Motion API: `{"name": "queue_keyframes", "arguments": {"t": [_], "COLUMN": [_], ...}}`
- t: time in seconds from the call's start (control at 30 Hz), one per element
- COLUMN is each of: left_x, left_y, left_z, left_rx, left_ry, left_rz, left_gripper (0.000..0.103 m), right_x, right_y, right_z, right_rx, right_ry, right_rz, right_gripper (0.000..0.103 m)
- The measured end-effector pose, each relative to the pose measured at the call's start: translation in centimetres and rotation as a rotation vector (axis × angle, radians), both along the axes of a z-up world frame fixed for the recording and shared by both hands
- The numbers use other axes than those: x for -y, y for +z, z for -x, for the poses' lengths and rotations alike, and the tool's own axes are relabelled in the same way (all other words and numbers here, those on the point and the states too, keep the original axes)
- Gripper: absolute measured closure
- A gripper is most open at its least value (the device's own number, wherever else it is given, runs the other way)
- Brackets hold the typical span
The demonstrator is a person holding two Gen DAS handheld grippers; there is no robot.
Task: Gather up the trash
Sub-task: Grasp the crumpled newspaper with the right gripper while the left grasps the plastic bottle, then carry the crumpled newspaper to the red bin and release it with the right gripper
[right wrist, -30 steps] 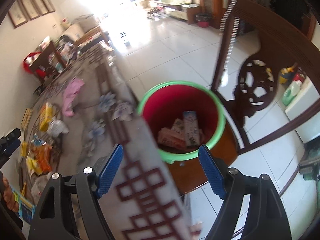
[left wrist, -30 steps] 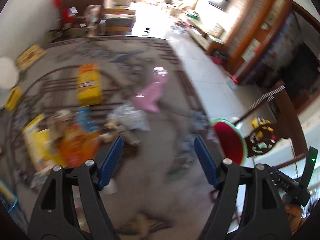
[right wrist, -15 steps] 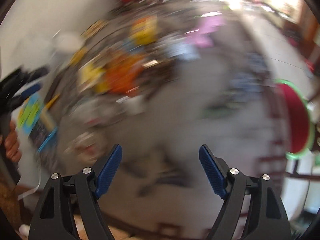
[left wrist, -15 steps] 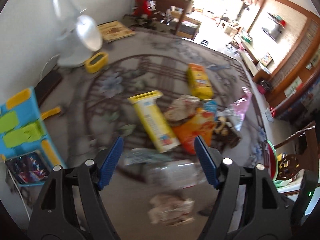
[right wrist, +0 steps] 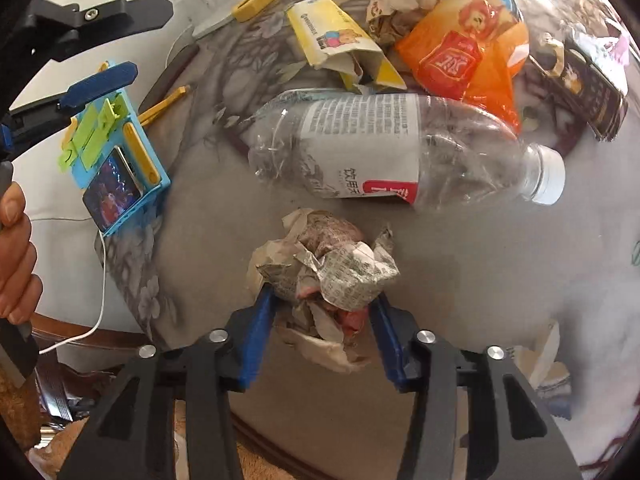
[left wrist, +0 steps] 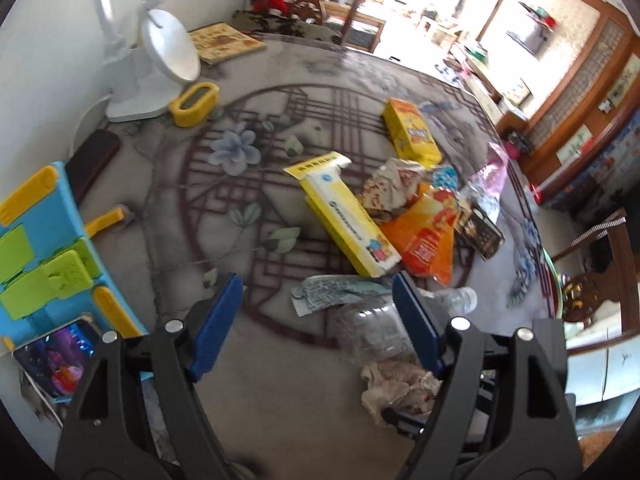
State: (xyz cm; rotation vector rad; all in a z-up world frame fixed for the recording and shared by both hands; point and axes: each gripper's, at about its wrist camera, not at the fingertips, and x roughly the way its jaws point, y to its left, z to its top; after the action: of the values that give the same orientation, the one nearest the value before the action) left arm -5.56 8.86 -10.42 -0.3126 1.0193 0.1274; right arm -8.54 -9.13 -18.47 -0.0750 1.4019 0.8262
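Trash lies on the patterned tablecloth. My right gripper has its blue fingers on both sides of a crumpled newspaper ball, which also shows in the left wrist view; the ball rests on the table. Beyond it lies an empty clear plastic bottle, also in the left wrist view. My left gripper is open and empty above the table, over a grey wrapper. A long yellow box, an orange bag and a yellow carton lie further off.
A white desk lamp and a yellow holder stand at the back left. A blue phone stand with a lit phone sits at the left. A green rim of the bin shows past the table's right edge.
Both views swung from the red bin at the table's edge back over the trash pile. My right gripper came down around the newspaper ball and its fingers narrowed on it.
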Motion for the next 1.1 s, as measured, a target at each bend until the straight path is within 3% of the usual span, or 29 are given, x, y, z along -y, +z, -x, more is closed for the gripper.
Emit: {"name": "queue_keyframes", "arguments": {"t": [0.2,0.43,0.6,0.7,0.87,0.93,1.1], "left_x": [2.3,7.0,11.0,12.3,13.5,13.6,13.1], "left_y": [-1.0,-3.2,-5.9,-7.6,-9.8,-10.3,-9.9], "left_z": [-1.2,-3.6,-4.7,-5.3,-6.6,-6.7,-6.1], "left_rx": [-0.013,-0.057,-0.130,-0.166,-0.225,-0.247,-0.230], "left_ry": [-0.138,-0.449,-0.664,-0.696,-0.670,-0.655,-0.604], "left_rz": [-0.010,-0.138,-0.202,-0.208,-0.153,-0.125,-0.071], "left_gripper": [0.028,0.025,0.025,0.025,0.027,0.033,0.037], "right_x": [5.2,12.2,14.0,14.5,13.4,13.2,13.1], "right_y": [2.4,4.9,5.2,5.2,4.6,4.6,4.7], "right_z": [-1.0,-1.8,-1.7,-1.8,-1.9,-2.1,-2.6], "right_rx": [0.066,0.102,0.108,0.098,0.089,0.089,0.097], "right_ry": [-0.151,-0.406,-0.477,-0.485,-0.476,-0.472,-0.471], "right_rz": [0.006,-0.015,-0.008,-0.003,0.008,0.012,0.011], "right_gripper": [0.062,0.062,0.061,0.061,0.060,0.060,0.060]}}
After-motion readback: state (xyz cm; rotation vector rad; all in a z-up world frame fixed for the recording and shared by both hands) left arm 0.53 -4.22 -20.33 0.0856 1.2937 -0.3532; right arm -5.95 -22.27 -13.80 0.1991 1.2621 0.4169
